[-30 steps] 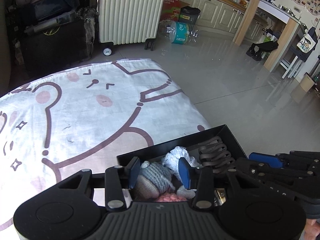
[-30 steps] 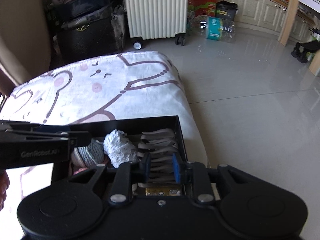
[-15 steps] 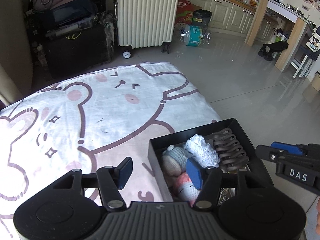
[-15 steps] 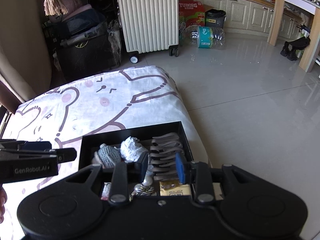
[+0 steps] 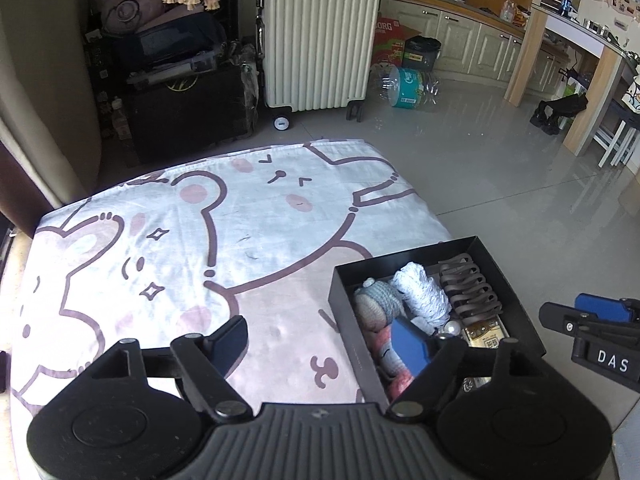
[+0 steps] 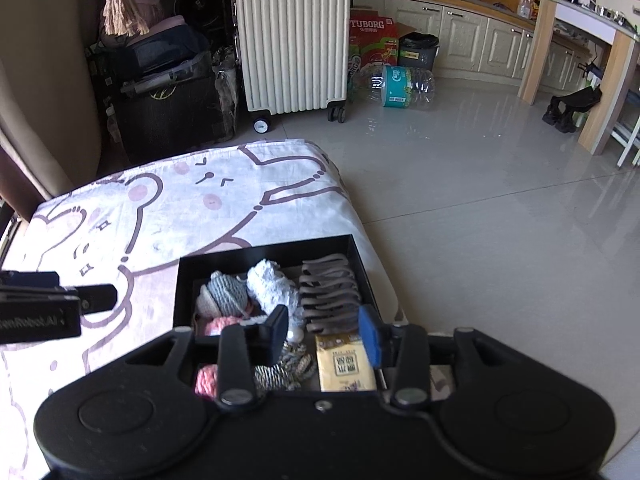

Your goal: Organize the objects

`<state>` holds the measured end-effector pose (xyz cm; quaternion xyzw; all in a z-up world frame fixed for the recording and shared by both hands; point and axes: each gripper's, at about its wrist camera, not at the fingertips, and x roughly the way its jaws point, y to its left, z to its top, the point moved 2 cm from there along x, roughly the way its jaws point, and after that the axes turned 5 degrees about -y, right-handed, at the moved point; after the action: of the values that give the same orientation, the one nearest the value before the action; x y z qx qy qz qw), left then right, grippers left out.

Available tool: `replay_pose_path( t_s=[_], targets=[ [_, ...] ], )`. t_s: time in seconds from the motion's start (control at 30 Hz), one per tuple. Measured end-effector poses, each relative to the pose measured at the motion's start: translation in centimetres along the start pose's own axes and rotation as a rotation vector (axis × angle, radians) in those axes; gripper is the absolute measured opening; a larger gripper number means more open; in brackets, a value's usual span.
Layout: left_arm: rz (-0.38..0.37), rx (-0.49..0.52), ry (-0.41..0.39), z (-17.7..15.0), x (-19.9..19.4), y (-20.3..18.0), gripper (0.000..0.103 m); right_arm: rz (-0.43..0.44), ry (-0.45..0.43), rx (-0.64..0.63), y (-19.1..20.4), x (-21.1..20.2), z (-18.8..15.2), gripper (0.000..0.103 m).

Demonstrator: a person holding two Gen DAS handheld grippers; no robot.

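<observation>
The left gripper was seen spread wide, its jaws having just been opening, with nothing pressed between them. The right gripper was likewise parted over the box, having just been opening, and nothing was gripped. The black box was set at the near corner of the bear-print sheet. In it were packed a grey knitted toy, a white yarn ball, brown hair ties, pink yarn, a twisted cord and a yellow packet. The box's near edge was hidden by the grippers. Beyond stood a cream suitcase.
</observation>
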<state>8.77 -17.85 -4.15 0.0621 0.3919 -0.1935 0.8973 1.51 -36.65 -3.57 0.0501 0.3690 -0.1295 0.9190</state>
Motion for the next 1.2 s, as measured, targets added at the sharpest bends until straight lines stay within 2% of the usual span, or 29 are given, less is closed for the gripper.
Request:
replay_pose_path(
  t_s=[0.17,0.47,0.73,0.87,1.2],
  targets=[
    [0.012,-0.009,0.017,-1.0,-0.8,0.7,0.091,-0.008,-0.004,-0.005,0.3,-1.1,-0.6,0.048],
    [0.078,0.013,0.022,-1.8,-1.2,1.1,0.102,-0.059,-0.012,-0.029,0.3,-2.4,-1.4,0.074],
    [0.103,0.032,0.042,-2.1,-0.7,1.0,0.103,-0.084,-0.008,-0.012,-0.7,-2.8,-2.1,0.097],
    [0.11,0.041,0.05,-2.2,-0.4,0.8,0.103,-0.082,-0.006,0.025,-1.3,-2.6,-2.3,0.103],
    [0.096,0.016,0.058,-2.2,-0.4,1.2,0.103,-0.092,0.023,0.023,-1.1,-1.9,-2.7,0.103]
  ],
)
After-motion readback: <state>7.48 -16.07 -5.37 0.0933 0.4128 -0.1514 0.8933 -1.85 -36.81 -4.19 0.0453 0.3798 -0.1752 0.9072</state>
